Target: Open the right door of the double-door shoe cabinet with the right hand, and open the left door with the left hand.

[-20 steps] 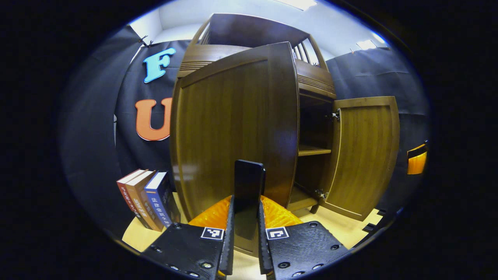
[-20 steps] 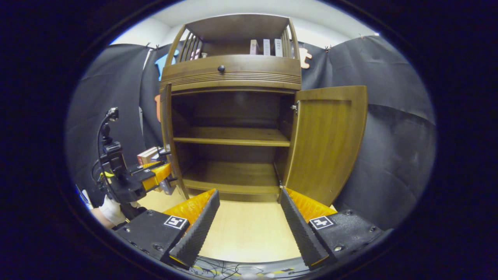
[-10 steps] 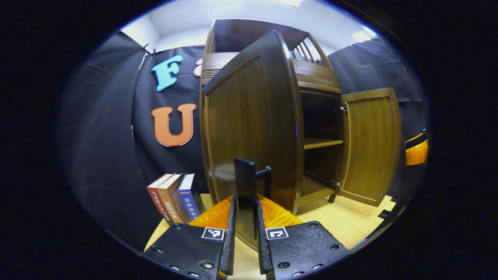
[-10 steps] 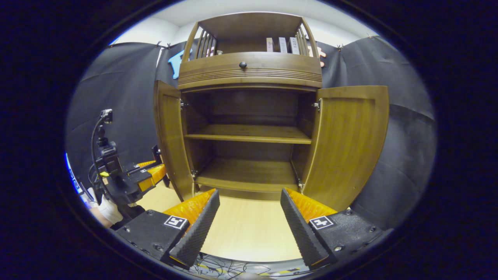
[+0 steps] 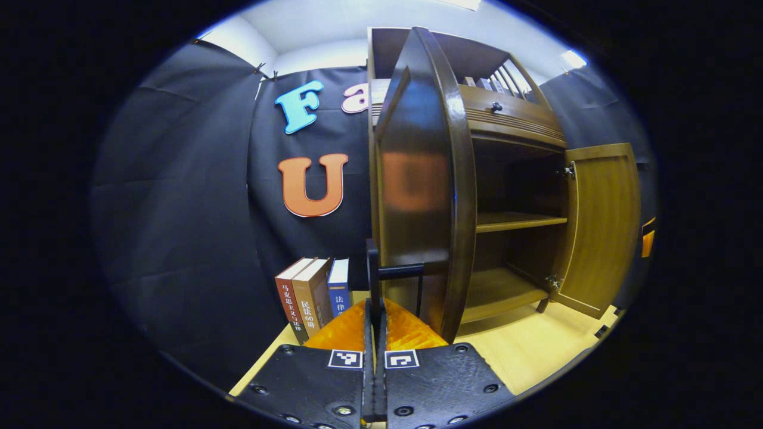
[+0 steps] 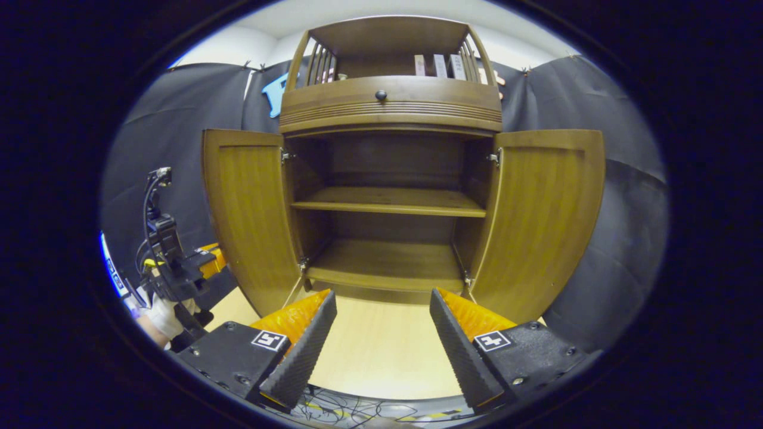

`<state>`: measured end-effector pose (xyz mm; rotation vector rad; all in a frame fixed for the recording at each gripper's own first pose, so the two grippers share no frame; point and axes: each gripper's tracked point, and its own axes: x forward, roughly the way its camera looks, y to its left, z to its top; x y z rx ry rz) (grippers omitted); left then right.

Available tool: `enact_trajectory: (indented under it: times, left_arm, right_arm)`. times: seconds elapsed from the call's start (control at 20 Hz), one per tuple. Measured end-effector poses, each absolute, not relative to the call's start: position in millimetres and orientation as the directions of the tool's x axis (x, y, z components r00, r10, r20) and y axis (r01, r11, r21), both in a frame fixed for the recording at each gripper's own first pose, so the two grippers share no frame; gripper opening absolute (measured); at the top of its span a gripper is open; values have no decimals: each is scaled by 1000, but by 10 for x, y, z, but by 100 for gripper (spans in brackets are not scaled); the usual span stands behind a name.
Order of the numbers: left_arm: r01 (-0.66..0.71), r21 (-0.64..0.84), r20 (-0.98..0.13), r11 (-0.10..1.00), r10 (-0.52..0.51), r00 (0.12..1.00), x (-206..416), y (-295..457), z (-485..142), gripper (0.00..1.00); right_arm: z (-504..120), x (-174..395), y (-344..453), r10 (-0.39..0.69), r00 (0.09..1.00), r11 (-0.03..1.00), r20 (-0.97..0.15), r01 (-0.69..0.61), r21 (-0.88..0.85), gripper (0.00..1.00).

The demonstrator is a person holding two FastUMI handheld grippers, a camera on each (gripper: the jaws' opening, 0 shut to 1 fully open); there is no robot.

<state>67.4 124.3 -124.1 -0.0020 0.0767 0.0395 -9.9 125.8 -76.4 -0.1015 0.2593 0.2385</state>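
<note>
Wood-brown and glossy, the double-door shoe cabinet (image 6: 390, 179) stood on a pale wooden floor (image 6: 381, 351) with both doors swung wide, its two inner shelves bare. In the right gripper view the left door (image 6: 250, 214) and the right door (image 6: 539, 214) flared outward to either side of the opening, inner faces toward the camera. The right gripper (image 6: 381, 339) hung low in front of the cabinet's middle, its fingers spread well apart with nothing between them, clear of both doors; the right door's lower corner lay just beyond its right-hand finger. In the left gripper view the left door (image 5: 420, 179) was seen nearly edge-on, rising straight ahead, and its dark bar handle (image 5: 387, 274) stood directly above the fingertips. The left gripper (image 5: 374, 333) had its fingers drawn close together on the upright part of that handle, which ran down into the narrow gap between them, so it appeared clamped on the handle. Three books (image 5: 313, 295) stood upright on the floor just left of the door, against the black cloth. Farther off in the same view the right door (image 5: 602, 226) stood open beyond the shelves. The right gripper view also caught the left gripper (image 6: 179, 274) low at the far left, just beside the left door's outer face, held by a white-gloved hand (image 6: 167, 316).
</note>
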Motion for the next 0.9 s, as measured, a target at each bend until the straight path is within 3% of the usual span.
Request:
enact_trajectory:
  times: [0.9]
  left_arm:
    - [193, -8, -95, 981, -192, 977, 750, 1747, -1281, 0]
  right_arm:
    - [-815, -171, 1282, 247, 921, 959, -303, -278, -63, 99]
